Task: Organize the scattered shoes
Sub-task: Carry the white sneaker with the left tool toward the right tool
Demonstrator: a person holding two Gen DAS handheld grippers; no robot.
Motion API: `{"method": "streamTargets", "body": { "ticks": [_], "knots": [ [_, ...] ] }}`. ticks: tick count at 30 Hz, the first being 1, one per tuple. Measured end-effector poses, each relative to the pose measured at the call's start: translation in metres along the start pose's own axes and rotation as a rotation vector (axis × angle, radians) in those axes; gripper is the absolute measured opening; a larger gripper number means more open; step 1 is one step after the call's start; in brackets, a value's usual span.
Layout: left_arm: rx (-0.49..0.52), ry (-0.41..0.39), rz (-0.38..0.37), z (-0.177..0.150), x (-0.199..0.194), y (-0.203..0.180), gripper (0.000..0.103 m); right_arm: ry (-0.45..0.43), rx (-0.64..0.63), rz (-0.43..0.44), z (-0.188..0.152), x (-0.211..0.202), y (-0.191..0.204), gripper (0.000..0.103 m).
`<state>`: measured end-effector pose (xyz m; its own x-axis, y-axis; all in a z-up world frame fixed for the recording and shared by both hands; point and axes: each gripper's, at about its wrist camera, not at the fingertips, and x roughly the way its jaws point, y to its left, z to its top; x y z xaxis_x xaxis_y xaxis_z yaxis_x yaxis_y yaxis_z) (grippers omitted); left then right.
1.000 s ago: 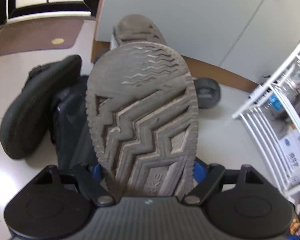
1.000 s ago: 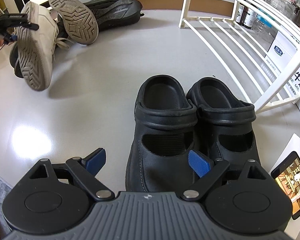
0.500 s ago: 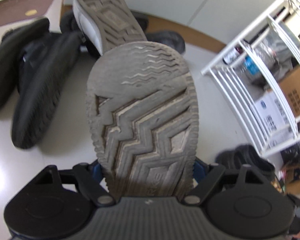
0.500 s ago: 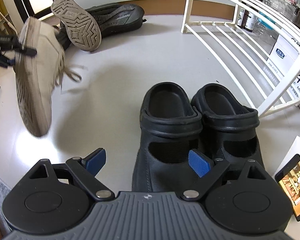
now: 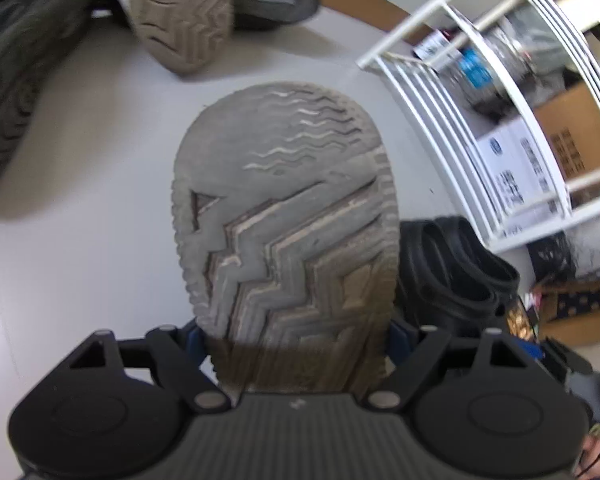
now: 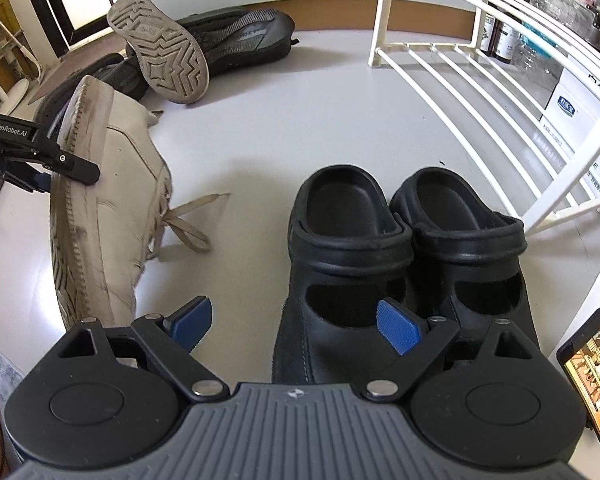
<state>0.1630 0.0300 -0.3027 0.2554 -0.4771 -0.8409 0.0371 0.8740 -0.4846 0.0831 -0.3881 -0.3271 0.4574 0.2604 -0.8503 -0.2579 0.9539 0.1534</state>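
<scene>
My left gripper (image 5: 296, 338) is shut on a worn beige sneaker (image 5: 288, 216), whose grey zigzag sole faces the camera. In the right wrist view this sneaker (image 6: 112, 200) hangs tilted, toe down, just left of a pair of black clogs (image 6: 348, 240), with the left gripper (image 6: 60, 164) clamped across its sole. My right gripper (image 6: 294, 326) stands open over the toe of the left clog, nothing between its blue pads. The matching sneaker (image 6: 160, 48) leans sole-up on black trainers (image 6: 244, 36) at the back.
A white wire shoe rack (image 6: 480, 64) stands at the right, with bottles and cardboard boxes (image 6: 576, 100) behind it. A phone (image 6: 592, 372) lies on paper at the right edge. Pale floor (image 6: 284, 128) lies between the pile and the clogs.
The left gripper has carried the beige sneaker away from the pile, down and toward the black clogs. The right gripper has stayed where it was.
</scene>
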Motion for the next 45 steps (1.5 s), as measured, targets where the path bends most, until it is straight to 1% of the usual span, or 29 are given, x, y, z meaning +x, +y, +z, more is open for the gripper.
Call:
{"method": "streamTargets", "body": {
  "ticks": [1, 3, 5, 6, 8, 11, 16, 19, 24, 28, 30, 32, 37, 40, 42, 45],
  "knots": [
    [-0.002, 0.013, 0.003, 0.0, 0.004, 0.0, 0.085, 0.003, -0.002, 0.0, 0.0, 0.001, 0.0, 0.093],
    [-0.026, 0.087, 0.039, 0.002, 0.021, 0.006, 0.087, 0.007, -0.006, 0.001, -0.001, 0.001, 0.001, 0.093],
    [-0.036, 0.133, 0.077, 0.004, 0.028, 0.01, 0.093, 0.009, -0.011, 0.003, -0.001, 0.001, 0.002, 0.093],
    [-0.043, 0.148, 0.093, 0.003, 0.028, 0.013, 0.093, 0.011, -0.013, 0.005, -0.001, 0.001, 0.002, 0.093],
    [-0.043, 0.156, 0.108, 0.002, 0.023, 0.018, 0.098, 0.011, -0.013, 0.005, -0.002, 0.002, 0.002, 0.093],
    [-0.037, 0.156, 0.124, -0.003, 0.002, 0.025, 0.098, 0.017, -0.006, 0.008, -0.003, 0.003, 0.002, 0.093],
    [-0.031, 0.15, 0.141, -0.005, -0.024, 0.027, 0.098, 0.004, -0.006, 0.024, -0.001, 0.002, 0.006, 0.093],
    [-0.042, 0.117, 0.16, -0.012, -0.051, 0.032, 0.098, -0.013, -0.014, 0.047, 0.002, 0.003, 0.014, 0.093],
    [-0.05, 0.073, 0.178, -0.025, -0.084, 0.039, 0.099, -0.025, -0.033, 0.095, 0.01, 0.005, 0.029, 0.093],
    [-0.079, 0.039, 0.169, -0.034, -0.096, 0.044, 0.099, -0.019, -0.008, 0.15, 0.018, 0.008, 0.036, 0.093],
    [-0.076, 0.002, 0.168, -0.042, -0.102, 0.045, 0.099, -0.014, 0.001, 0.182, 0.021, 0.01, 0.042, 0.093],
    [-0.078, -0.018, 0.171, -0.049, -0.111, 0.052, 0.099, -0.009, 0.001, 0.212, 0.024, 0.012, 0.048, 0.093],
    [-0.092, -0.058, 0.157, -0.057, -0.106, 0.058, 0.099, 0.011, 0.028, 0.277, 0.03, 0.021, 0.058, 0.093],
    [-0.13, -0.065, 0.174, -0.058, -0.108, 0.067, 0.099, 0.031, 0.062, 0.327, 0.034, 0.036, 0.066, 0.093],
    [-0.172, -0.094, 0.164, -0.057, -0.114, 0.072, 0.099, 0.044, 0.081, 0.36, 0.037, 0.045, 0.071, 0.091],
    [-0.196, -0.107, 0.162, -0.059, -0.112, 0.077, 0.099, 0.056, 0.051, 0.374, 0.038, 0.049, 0.082, 0.09]
  ]
}}
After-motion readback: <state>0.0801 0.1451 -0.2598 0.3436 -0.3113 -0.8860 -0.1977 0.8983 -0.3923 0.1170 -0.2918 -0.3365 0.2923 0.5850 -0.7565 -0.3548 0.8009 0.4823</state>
